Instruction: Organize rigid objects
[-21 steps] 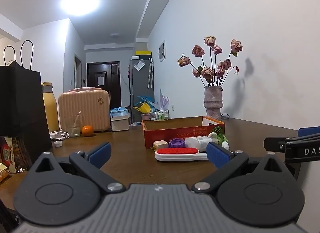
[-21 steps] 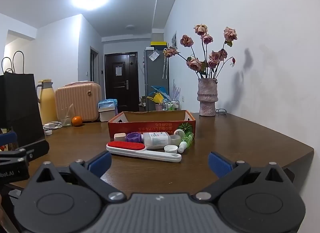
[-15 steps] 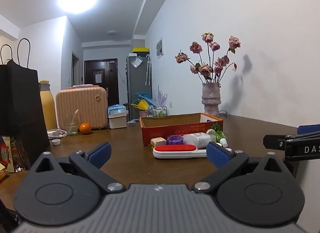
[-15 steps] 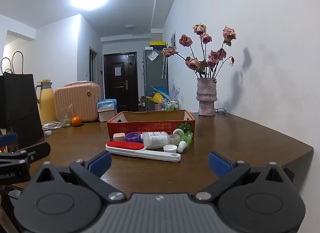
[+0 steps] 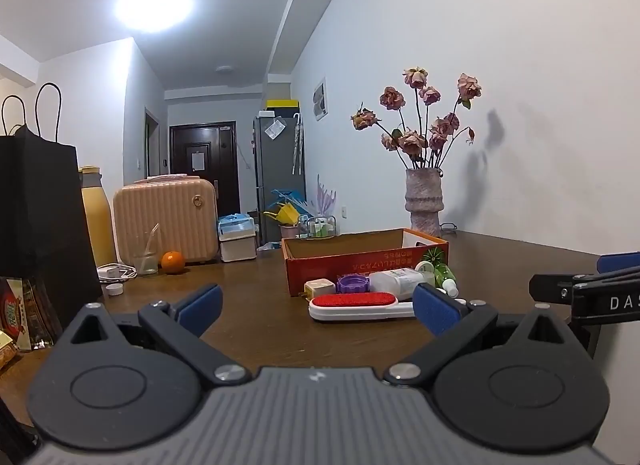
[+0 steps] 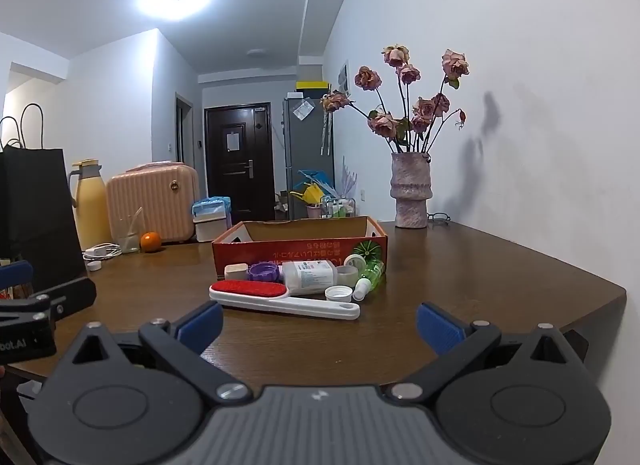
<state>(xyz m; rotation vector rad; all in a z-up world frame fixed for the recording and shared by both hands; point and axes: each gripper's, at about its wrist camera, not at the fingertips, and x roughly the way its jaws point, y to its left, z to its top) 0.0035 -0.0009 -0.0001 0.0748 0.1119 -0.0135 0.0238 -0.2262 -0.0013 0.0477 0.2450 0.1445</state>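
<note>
**Clutter waits before the red box**

Both the left gripper [image 5: 316, 307] and right gripper [image 6: 318, 323] hover spread wide, holding nothing. A white lint brush [image 6: 280, 297] with a red pad lies mid-table, just before a red cardboard box [image 6: 300, 251]; a clear bottle [image 6: 308, 275], purple cap [image 6: 262, 271] and green bottle [image 6: 370, 275] crowd between them.

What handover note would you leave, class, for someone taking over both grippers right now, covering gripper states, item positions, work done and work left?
Left gripper: jaws open, holding nothing, short of the items.
Right gripper: jaws open, holding nothing, also short of them.
On the table, in front of the red cardboard box: lint brush, white bottle lying down, green spray bottle, purple cap, white cap, small white cube.
Done: nothing visibly placed; the box interior is mostly hidden.
Left: presumably move every item into the box.
</note>
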